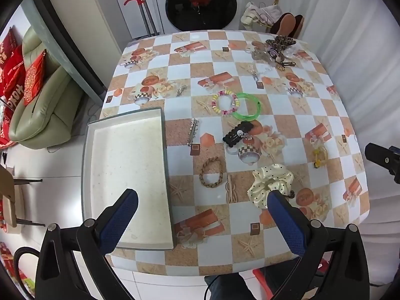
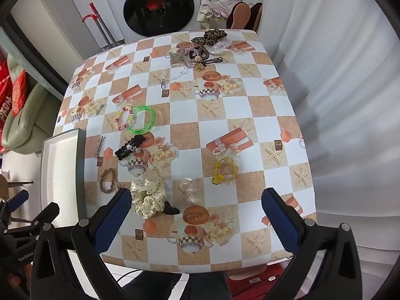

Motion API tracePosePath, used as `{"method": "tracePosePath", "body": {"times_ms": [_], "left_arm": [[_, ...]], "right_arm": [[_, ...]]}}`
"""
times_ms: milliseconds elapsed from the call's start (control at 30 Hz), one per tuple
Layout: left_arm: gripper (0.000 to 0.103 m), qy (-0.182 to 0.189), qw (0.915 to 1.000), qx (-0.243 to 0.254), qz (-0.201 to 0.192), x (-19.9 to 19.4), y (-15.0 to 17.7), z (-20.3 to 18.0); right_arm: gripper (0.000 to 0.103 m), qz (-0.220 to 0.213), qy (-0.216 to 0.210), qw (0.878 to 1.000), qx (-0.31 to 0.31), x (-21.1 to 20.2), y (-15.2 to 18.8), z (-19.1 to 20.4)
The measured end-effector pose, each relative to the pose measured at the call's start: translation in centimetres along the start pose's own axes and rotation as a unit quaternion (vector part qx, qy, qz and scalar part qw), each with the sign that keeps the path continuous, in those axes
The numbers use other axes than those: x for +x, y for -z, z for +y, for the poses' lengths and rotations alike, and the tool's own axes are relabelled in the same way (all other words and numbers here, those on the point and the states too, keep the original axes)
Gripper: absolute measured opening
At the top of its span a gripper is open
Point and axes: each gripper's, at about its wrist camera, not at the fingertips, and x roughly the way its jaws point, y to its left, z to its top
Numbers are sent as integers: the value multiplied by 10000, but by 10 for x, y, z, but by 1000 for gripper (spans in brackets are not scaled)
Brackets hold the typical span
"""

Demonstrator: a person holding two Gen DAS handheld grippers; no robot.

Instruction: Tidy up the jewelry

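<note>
White "GenRobot" lettering marks the left claw (image 2: 15, 200); both it and the right claw (image 2: 197, 197) gape, holding nothing.

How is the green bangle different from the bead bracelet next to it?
The green bangle is one smooth, clear green ring; the bead bracelet is a string of many small pink, yellow and white beads. The bangle is the wider ring. In the left wrist view the bangle lies to the right of the bracelet, and their rims meet or overlap. Both are round and lie flat on the table, outside the tray.
</note>
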Motion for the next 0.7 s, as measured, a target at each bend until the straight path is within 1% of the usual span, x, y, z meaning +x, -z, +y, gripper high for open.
{"method": "tracePosePath", "body": {"times_ms": [333, 700], "left_arm": [[103, -20, 10000, -19, 26, 0, 1, 3], [103, -22, 10000, -20, 25, -1, 3, 3]], "right_arm": [[103, 48, 69, 10000, -24, -3, -3, 5], [103, 48, 56, 10000, -45, -4, -1, 5]]}}
